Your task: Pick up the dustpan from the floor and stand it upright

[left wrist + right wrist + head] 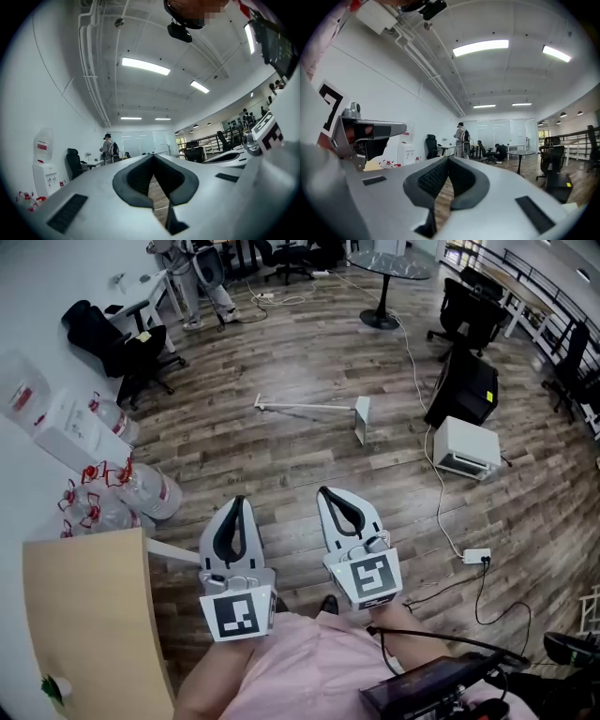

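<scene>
Dustpan (360, 419) lies flat on the wood floor (281, 460), well ahead of both grippers. Its long thin handle (305, 407) runs nearly level across the head view, its free end to the left and the white pan at the right end. The pan's own length turns toward the person.

Bare boards stretch between the dustpan and the grippers, and also to its left and beyond it. To its right stand a black case (464, 388) and a white box-shaped appliance (466, 448), near the pan but apart from it. A white cable (436, 493) trails past them to a power strip (476, 556). Water bottles (141, 488) and a pale tabletop (89, 615) line the left edge.

The left gripper (236, 502) and right gripper (325, 492) are held side by side close to the person, pointing forward. Each has its jaws closed tip to tip, with nothing between them.
</scene>
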Motion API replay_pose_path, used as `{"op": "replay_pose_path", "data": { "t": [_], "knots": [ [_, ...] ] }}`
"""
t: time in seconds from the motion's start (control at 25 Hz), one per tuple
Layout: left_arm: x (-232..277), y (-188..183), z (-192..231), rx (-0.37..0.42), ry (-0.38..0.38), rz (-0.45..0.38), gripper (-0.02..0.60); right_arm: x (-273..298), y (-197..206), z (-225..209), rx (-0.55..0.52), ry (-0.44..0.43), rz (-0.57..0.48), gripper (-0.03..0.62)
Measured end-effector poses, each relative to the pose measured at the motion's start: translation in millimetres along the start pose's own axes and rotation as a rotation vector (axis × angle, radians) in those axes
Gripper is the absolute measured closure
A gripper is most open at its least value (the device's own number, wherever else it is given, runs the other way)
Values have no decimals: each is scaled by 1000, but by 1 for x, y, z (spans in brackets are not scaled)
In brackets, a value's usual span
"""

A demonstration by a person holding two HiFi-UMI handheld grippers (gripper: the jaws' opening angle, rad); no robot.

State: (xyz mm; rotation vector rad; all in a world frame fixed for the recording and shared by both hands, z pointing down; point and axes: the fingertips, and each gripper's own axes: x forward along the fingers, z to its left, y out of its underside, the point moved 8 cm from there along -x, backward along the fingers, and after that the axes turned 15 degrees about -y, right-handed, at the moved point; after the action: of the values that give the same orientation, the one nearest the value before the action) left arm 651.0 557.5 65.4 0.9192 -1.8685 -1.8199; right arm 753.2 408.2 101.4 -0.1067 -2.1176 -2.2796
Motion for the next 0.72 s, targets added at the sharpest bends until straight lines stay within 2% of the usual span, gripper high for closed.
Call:
{"op": "replay_pose_path", "data": {
  "t": [0.12,0.24,0.32,0.36,0.52,0.72],
  "knots": [
    [1,3,-11,-32,-24,31,572,-3,6,-10,-2,-17,11,592],
    [6,7,-15,-31,-33,47,572,3,13,-21,23,-36,28,570],
    [13,13,-15,-29,-37,63,572,11,16,-27,37,-63,37,462],
    [18,17,-14,-31,-39,71,572,17,18,-30,40,-71,42,439],
    [49,33,-4,-45,-45,89,572,48,28,-45,38,-73,59,439],
    [118,52,21,-54,-37,87,572,109,31,-78,27,-54,75,436]
  ]
}}
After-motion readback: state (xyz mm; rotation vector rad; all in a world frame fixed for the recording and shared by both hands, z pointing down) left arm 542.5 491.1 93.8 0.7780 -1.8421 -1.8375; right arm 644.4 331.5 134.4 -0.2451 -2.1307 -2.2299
